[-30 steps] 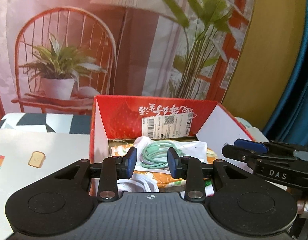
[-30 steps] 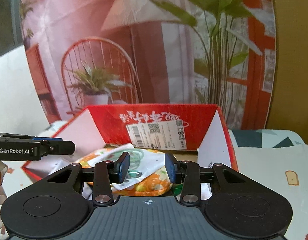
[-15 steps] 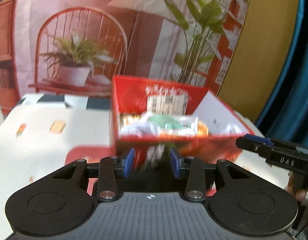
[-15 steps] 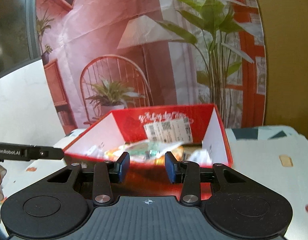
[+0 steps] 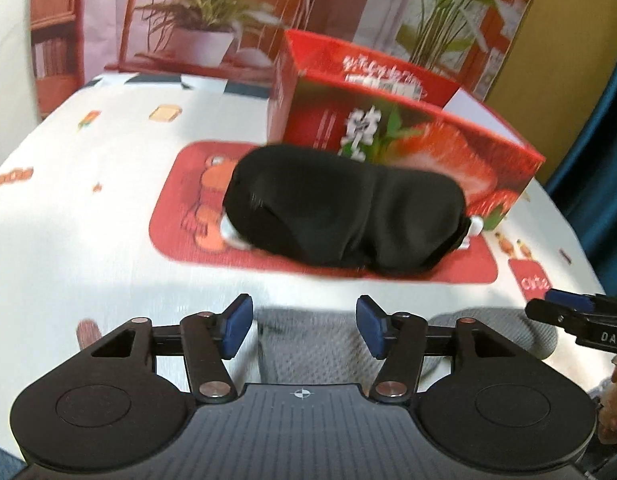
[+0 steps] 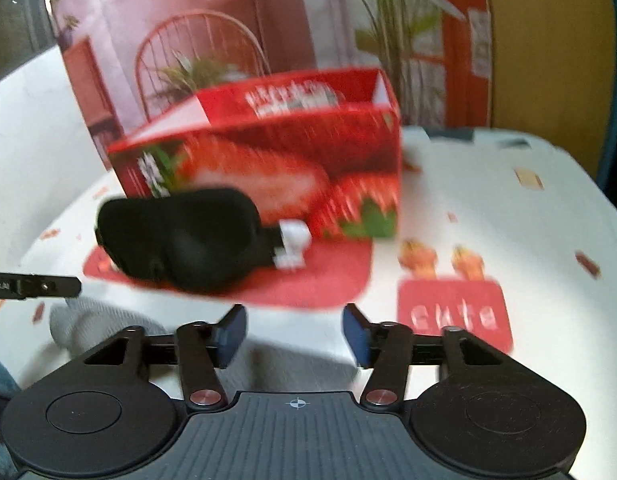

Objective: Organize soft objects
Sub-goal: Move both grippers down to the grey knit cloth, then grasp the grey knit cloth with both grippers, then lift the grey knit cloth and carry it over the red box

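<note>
The black sleep mask (image 5: 344, 212) lies on a red mat (image 5: 180, 216), touching the front of the red box (image 5: 408, 148). A gray sock (image 5: 320, 344) lies flat on the desk (image 5: 68, 240) at 6 o'clock from the mask, right under the left claw (image 5: 304, 326). This claw has just been opening and is spread with nothing in it. The right claw (image 6: 294, 334) has just been opening too, spread and empty. I think the sock is next. Go down slowly, pinch one bunch of cloth, then lift it clear before moving toward the box at 12 o'clock.
</note>
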### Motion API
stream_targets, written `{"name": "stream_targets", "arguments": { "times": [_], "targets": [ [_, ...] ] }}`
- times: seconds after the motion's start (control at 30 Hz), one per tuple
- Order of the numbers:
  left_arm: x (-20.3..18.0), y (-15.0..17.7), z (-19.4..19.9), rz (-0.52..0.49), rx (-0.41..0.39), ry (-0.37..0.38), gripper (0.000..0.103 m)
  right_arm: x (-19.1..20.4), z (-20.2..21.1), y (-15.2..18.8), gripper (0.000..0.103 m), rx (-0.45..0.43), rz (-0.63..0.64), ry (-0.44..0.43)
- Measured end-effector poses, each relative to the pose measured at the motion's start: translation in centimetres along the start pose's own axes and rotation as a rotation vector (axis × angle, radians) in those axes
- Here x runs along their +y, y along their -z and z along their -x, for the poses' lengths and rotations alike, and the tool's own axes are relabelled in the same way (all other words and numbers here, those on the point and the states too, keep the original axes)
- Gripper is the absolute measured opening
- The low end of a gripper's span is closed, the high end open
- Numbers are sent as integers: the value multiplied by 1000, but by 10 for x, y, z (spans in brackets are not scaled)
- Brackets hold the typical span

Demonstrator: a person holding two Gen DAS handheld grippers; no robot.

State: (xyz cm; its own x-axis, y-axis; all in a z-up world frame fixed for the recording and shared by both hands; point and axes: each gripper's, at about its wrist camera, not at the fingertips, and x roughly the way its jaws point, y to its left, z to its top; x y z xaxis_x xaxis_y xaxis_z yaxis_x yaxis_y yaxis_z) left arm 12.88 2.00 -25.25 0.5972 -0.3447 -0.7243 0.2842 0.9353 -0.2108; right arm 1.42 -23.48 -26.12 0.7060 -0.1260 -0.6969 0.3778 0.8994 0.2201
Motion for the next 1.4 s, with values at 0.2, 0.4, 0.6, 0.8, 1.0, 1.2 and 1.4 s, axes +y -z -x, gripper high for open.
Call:
{"name": "stream_targets", "arguments": {
  "times": [0.2,0.4,0.6,0.8,1.0,1.2,1.4],
  "targets": [
    [2,10,-9,11,35,-6,61,-2,-7,15,62,83,-25,34],
    [3,17,-17,24,73,-4,61,-2,-18,20,61,138,-41,31],
    [2,18,-21,27,87,-2,61,3,-20,23,59,147,-24,32],
    [1,18,-22,22,85,-3,61,3,-21,24,54,148,-19,25],
    [0,19,-22,21,81,3,58,7,-22,23,38,153,-12,-11],
    [0,20,-22,24,80,23,44,8,-23,23,30,150,-16,-34],
    [-4,21,-20,1,64,62,24,8,-23,22,24,144,-24,-61]
  ]
}}
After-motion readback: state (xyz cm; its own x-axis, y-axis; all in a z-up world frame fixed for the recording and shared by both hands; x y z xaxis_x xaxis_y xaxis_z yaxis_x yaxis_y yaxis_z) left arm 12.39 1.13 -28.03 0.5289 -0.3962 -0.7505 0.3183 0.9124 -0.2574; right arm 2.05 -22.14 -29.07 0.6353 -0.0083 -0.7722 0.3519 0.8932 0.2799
